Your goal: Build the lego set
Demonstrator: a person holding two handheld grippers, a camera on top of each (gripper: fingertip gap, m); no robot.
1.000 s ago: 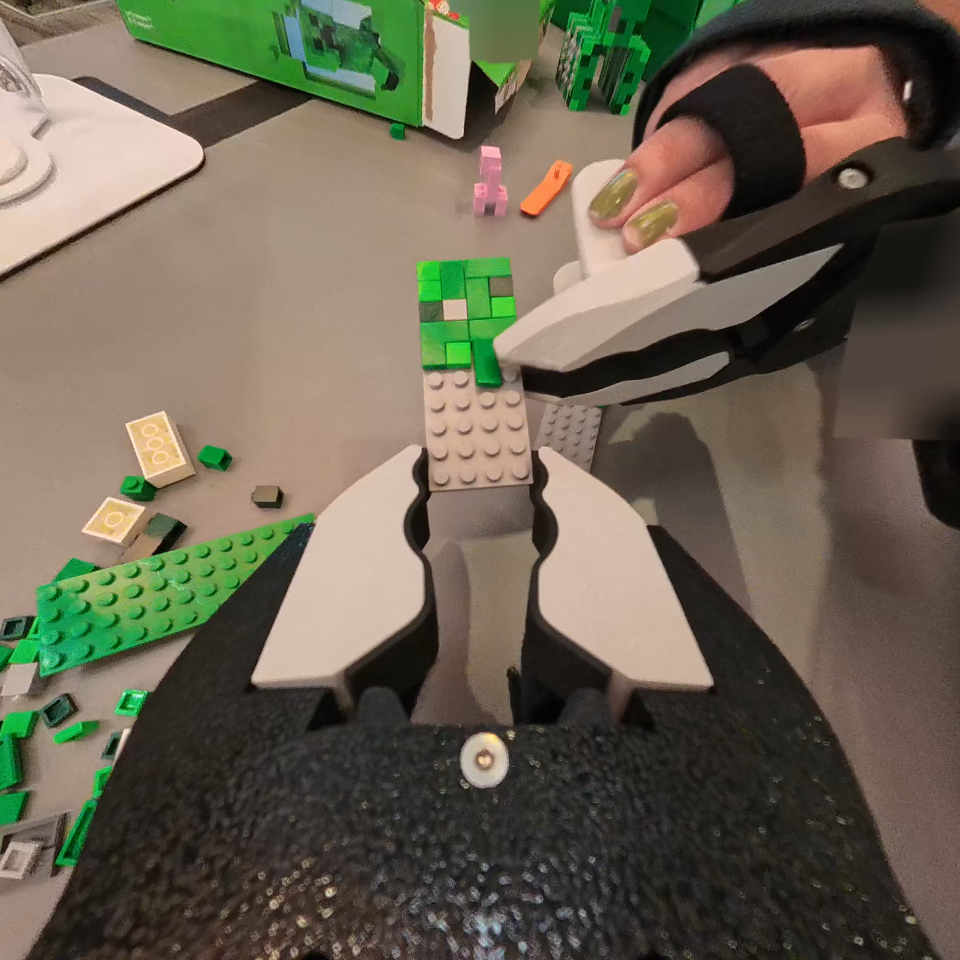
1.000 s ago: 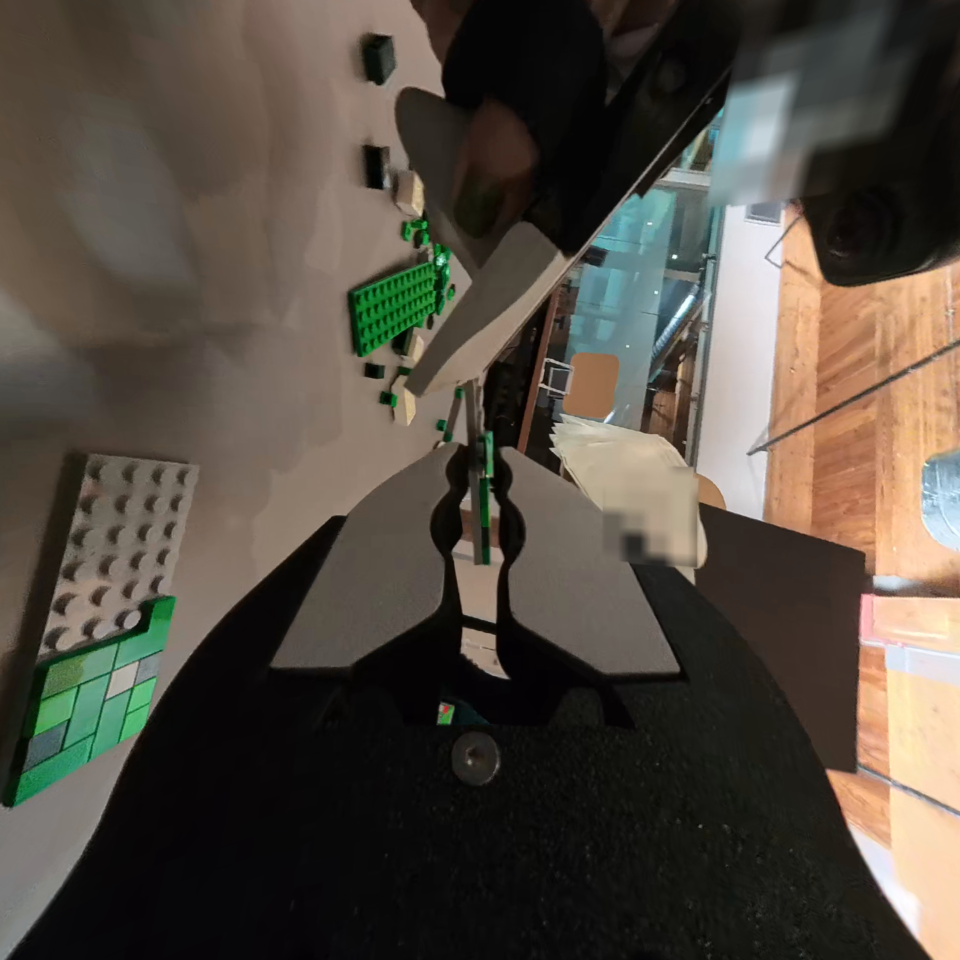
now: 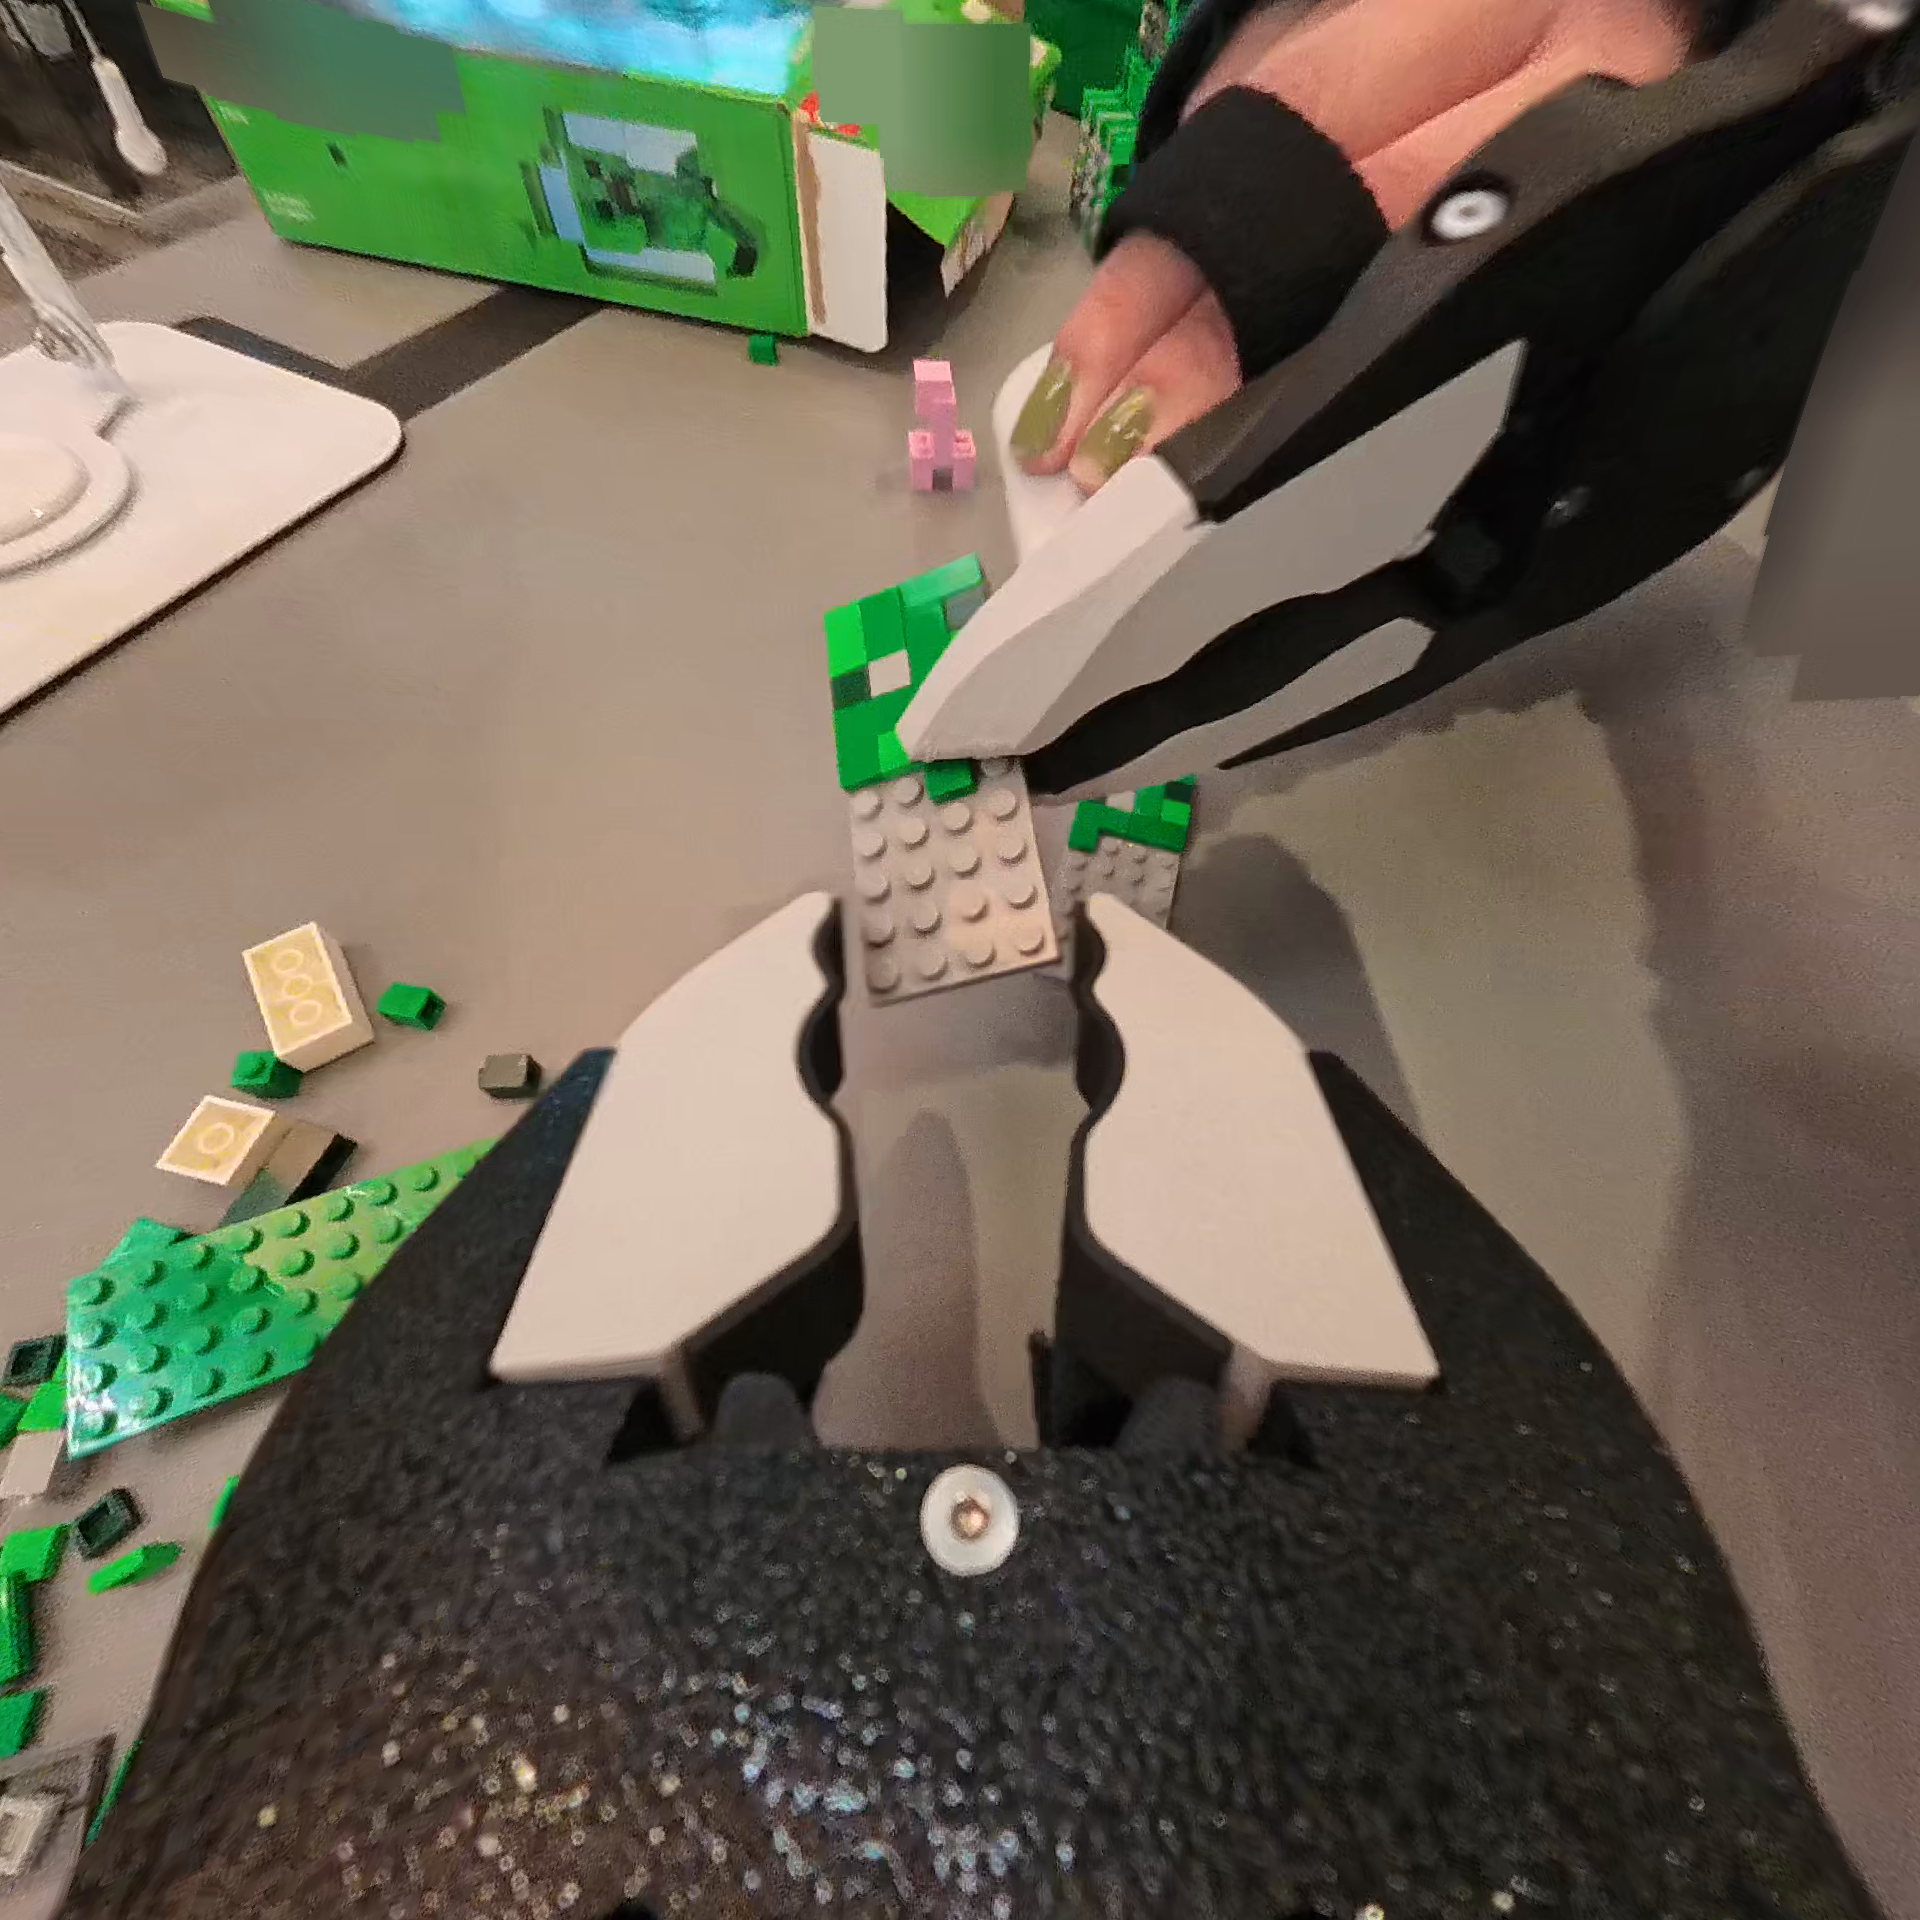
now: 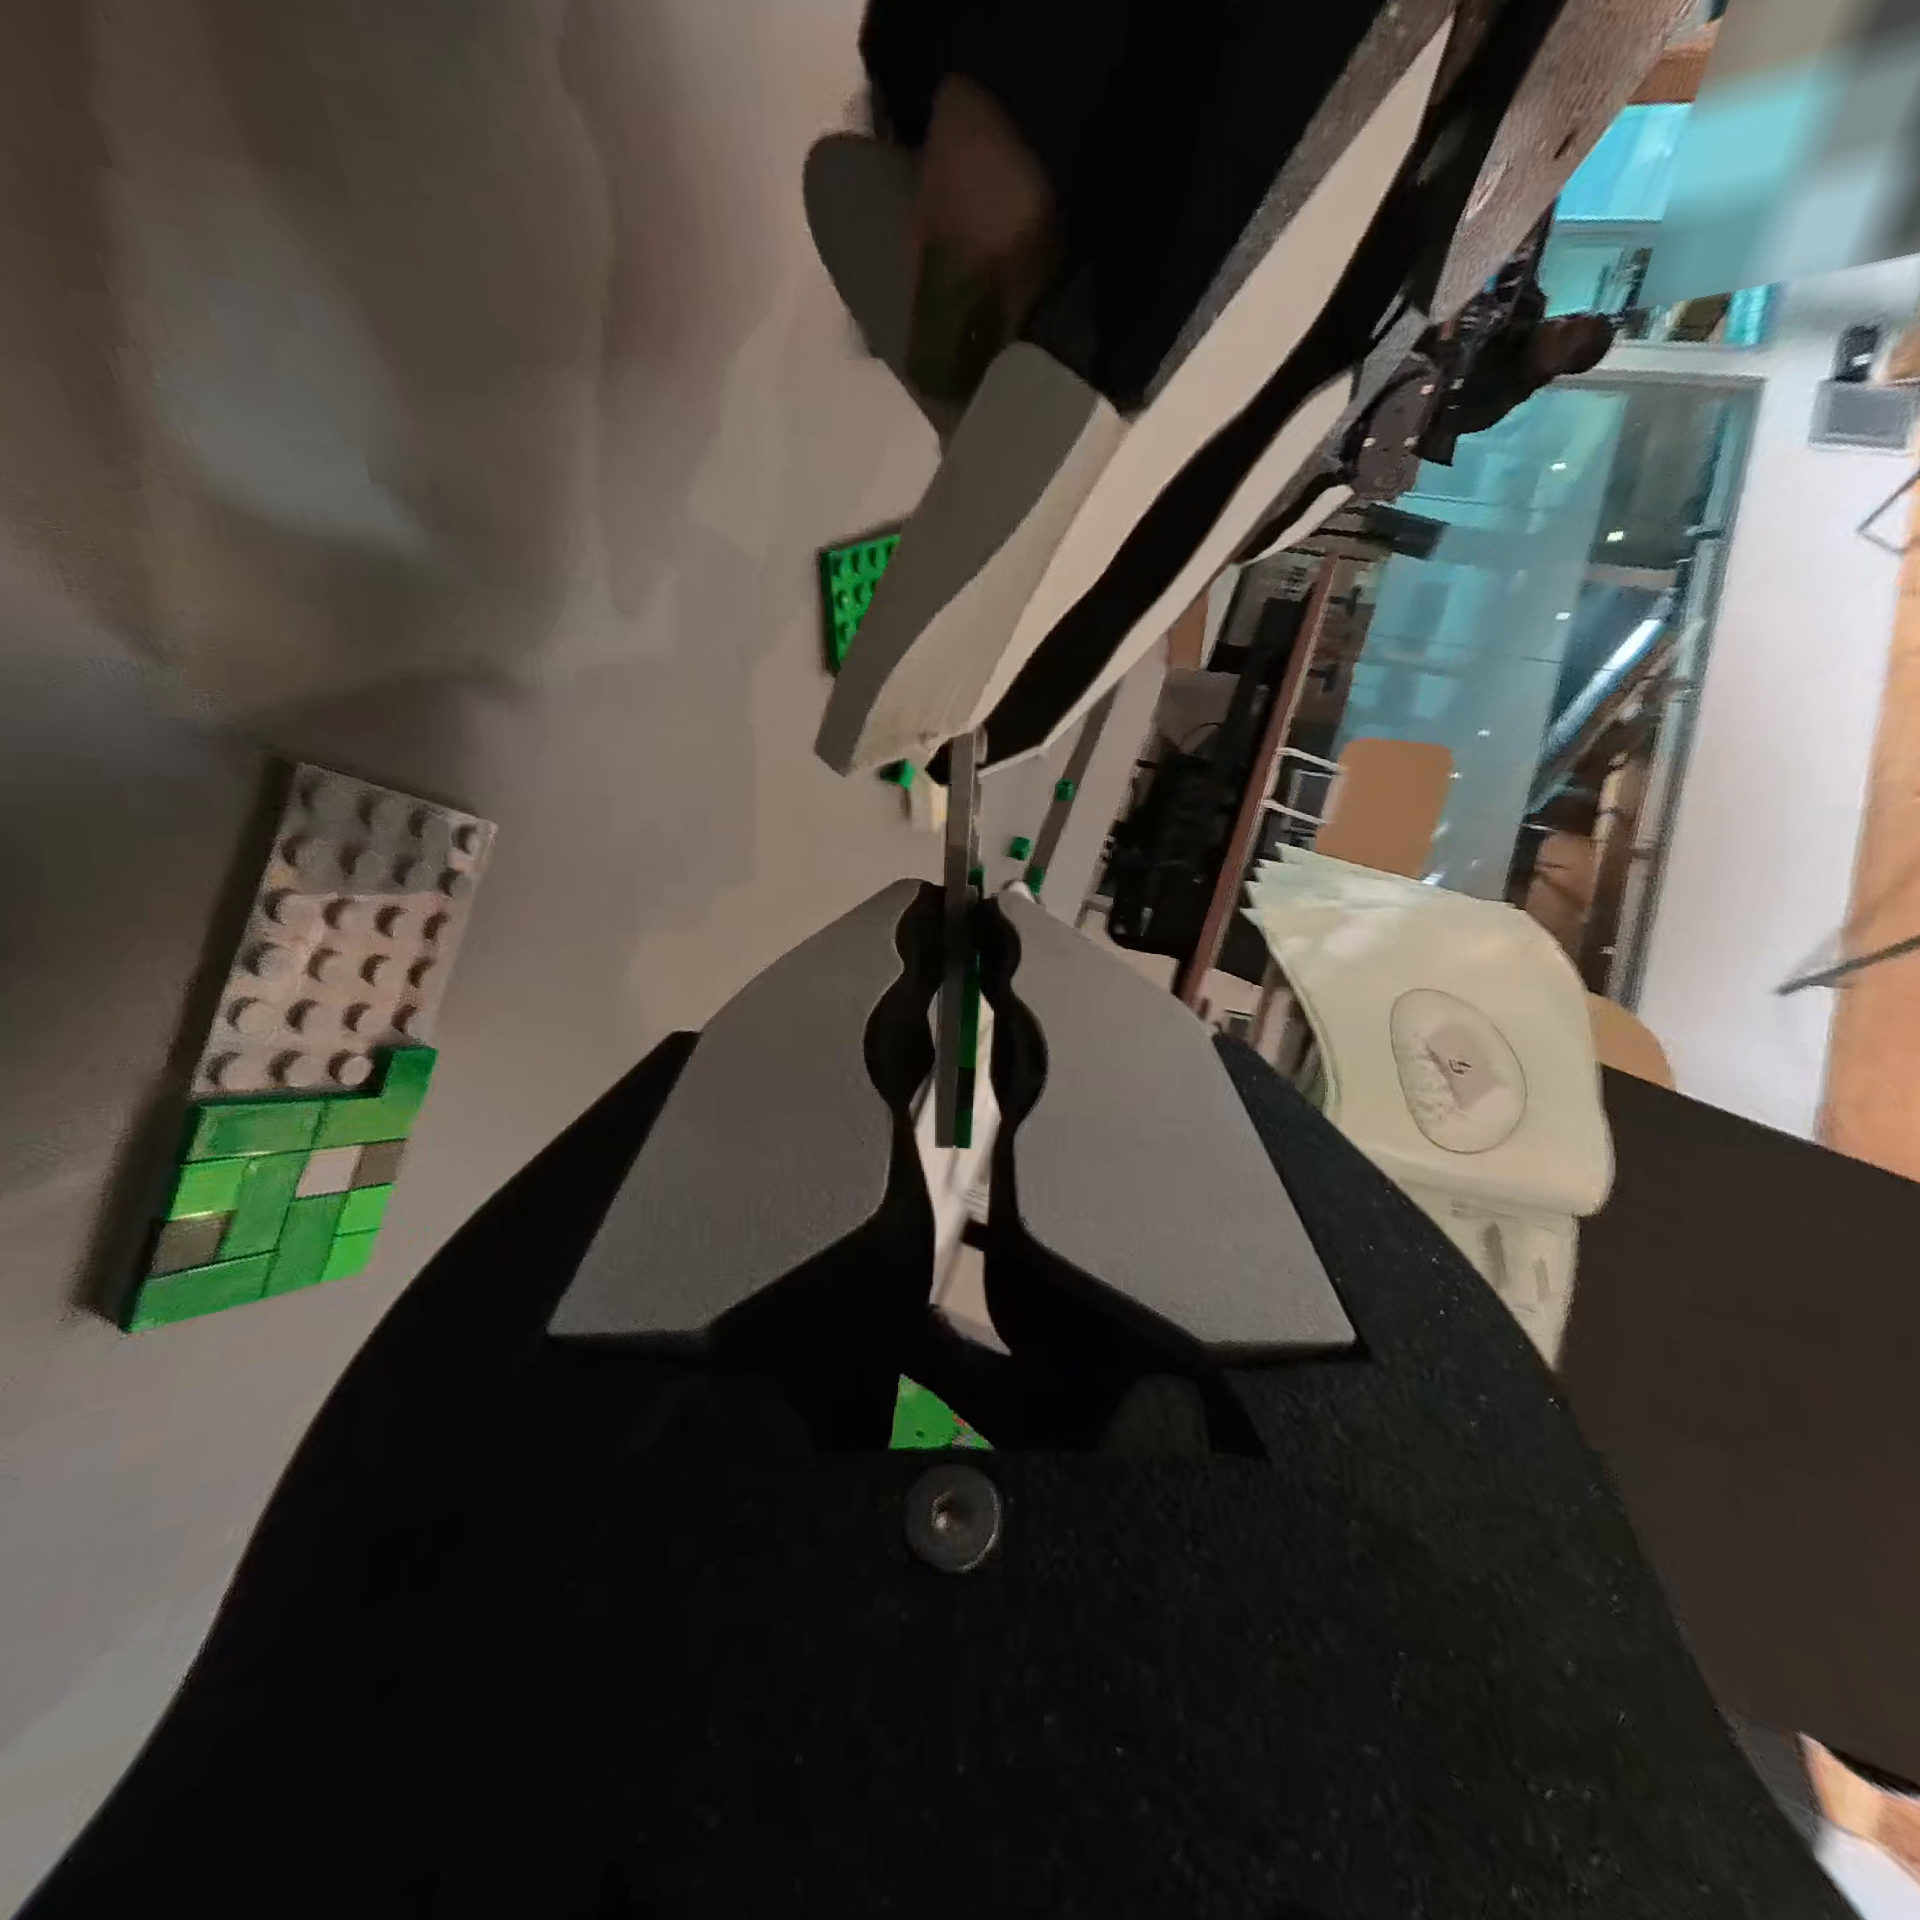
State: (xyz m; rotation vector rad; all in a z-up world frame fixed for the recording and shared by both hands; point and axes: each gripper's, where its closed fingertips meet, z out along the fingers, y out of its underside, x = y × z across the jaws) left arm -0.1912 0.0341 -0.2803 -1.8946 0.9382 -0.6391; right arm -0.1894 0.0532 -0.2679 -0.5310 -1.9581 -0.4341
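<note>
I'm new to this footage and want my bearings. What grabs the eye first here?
A gray studded plate, its far half tiled green, held between two hand-held grippers: the left hand-held gripper at its near end, the right hand-held gripper reaching in from the right. A second half-tiled plate lies flat on the gray table.

Grey table (image 3: 520,727), wooden floor (image 4: 1870,644), glass partitions (image 4: 1507,582).
</note>
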